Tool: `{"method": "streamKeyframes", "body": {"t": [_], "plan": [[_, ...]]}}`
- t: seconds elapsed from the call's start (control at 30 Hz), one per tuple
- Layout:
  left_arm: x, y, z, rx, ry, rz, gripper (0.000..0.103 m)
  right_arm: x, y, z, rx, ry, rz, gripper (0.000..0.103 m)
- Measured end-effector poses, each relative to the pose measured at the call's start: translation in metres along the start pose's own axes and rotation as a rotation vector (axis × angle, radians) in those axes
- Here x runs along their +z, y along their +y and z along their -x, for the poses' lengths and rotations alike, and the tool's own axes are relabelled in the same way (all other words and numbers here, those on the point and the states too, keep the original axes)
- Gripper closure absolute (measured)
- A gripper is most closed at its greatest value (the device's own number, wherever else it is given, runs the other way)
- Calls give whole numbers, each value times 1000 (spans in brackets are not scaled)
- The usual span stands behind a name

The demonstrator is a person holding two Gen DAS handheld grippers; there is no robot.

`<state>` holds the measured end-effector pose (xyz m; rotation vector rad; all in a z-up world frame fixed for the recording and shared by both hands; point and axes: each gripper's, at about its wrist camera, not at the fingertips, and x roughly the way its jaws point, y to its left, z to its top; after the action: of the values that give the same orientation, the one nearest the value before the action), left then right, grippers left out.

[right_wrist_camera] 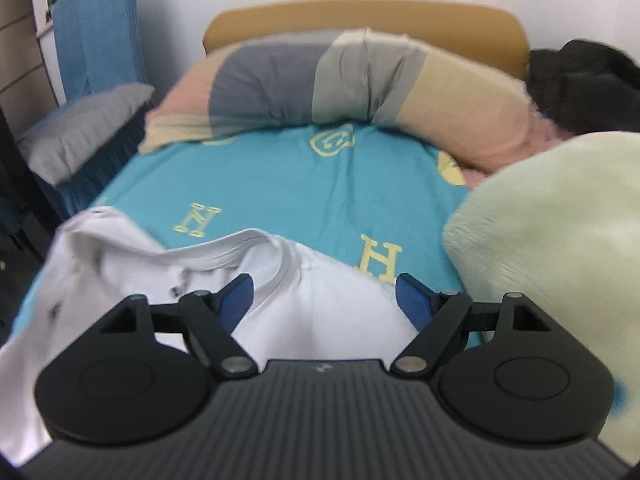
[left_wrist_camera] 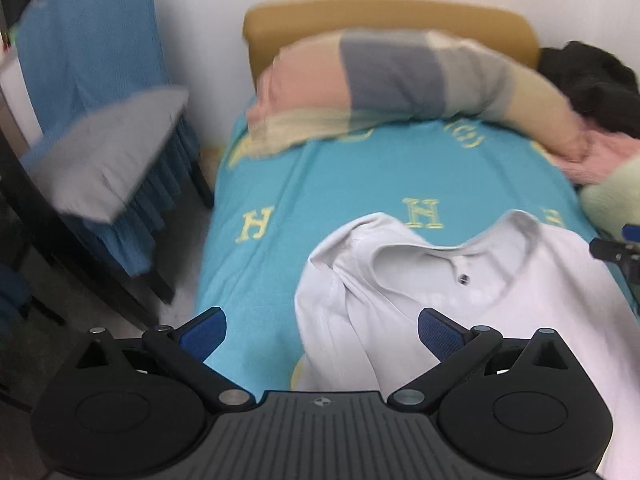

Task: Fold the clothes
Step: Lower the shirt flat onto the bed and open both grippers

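White shirt [left_wrist_camera: 460, 304]: we find it crumpled on the teal sheet [left_wrist_camera: 340, 184], collar toward the striped pillow [left_wrist_camera: 400, 76]; our left gripper [left_wrist_camera: 322, 330] hangs above its edge, jaws wide apart, gripping nothing; our right gripper [right_wrist_camera: 325, 294], equally spread and empty, hovers over its shoulder; only the right view shows the pale green blanket [right_wrist_camera: 552, 220] fully, just beside the shirt.

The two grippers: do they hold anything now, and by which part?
Nothing is held. Left gripper and right gripper are open above the white collared shirt.
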<state>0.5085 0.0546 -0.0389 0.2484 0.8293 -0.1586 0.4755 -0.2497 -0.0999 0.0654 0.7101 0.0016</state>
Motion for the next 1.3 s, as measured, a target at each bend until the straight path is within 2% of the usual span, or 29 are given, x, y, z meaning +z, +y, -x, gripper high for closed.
{"method": "streamKeyframes", "body": {"t": [0.07, 0.2, 0.33, 0.43, 0.53, 0.63, 0.77, 0.93, 1.03, 1.17, 1.3], "plan": [[-23, -5, 36, 20, -42, 24, 0, -14, 3, 39, -18, -34, 1, 23], [-85, -14, 102, -42, -108, 111, 0, -50, 9, 119, -13, -84, -32, 23], [-143, -22, 135, -53, -120, 149, 0, -104, 14, 204, 40, -147, -43, 23], [-168, -28, 141, -45, -78, 124, 6, -153, 16, 256, 81, -179, -46, 23], [-179, -44, 144, -5, -83, 8, 6, -198, 12, 286, 101, -191, -58, 23], [-185, -62, 138, -10, -123, -75, 6, -220, 13, 291, 90, -181, -46, 23], [-189, -80, 117, 26, -133, -173, 9, -221, 16, 286, 109, -203, -8, 23], [-191, -81, 76, 86, -89, -166, 22, -221, 9, 268, 156, -189, -89, 23], [-191, -82, 54, 106, -70, -152, 30, -224, 7, 252, 147, -153, -94, 23], [-190, -91, 46, 139, -106, -159, 32, -227, 1, 232, 147, -111, -128, 23], [-191, -92, 41, 142, -115, -125, 42, -228, 2, 217, 128, -94, -126, 23]]}}
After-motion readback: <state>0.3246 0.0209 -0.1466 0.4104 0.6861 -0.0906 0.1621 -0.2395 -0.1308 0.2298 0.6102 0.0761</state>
